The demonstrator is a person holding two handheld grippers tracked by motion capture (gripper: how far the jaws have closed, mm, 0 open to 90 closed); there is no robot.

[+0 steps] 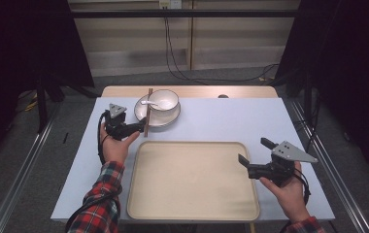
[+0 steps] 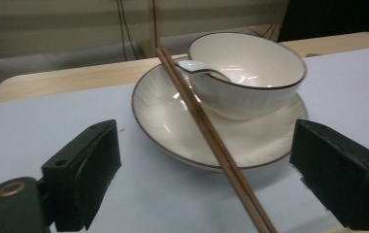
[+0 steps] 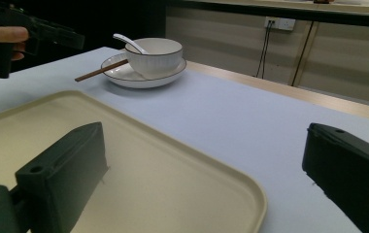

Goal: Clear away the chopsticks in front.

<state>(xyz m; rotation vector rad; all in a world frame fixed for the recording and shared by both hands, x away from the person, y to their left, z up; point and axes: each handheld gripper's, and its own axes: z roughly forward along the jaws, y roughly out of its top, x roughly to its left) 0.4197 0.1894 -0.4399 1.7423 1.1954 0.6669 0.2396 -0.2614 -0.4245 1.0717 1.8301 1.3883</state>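
A white bowl [image 1: 163, 99] with a white spoon [image 1: 149, 102] in it stands on a white plate [image 1: 139, 110] at the back left of the table. A pair of brown chopsticks [image 1: 148, 111] lies across the plate's left rim. My left gripper [image 1: 138, 126] is open just in front of the plate; in the left gripper view the chopsticks [image 2: 207, 131] run between its jaws, untouched. The right gripper [image 1: 255, 151] is open and holds nothing, above the right edge of a cream tray [image 1: 192, 179]. In the right gripper view the tray [image 3: 139, 160] lies below its jaws.
The table [image 1: 221, 121] has a pale blue top with a wooden strip [image 1: 197, 91] along the back. The tray takes up the front middle. Metal rails [image 1: 22, 170] run along the floor on both sides, and cables [image 1: 173, 58] hang behind the table.
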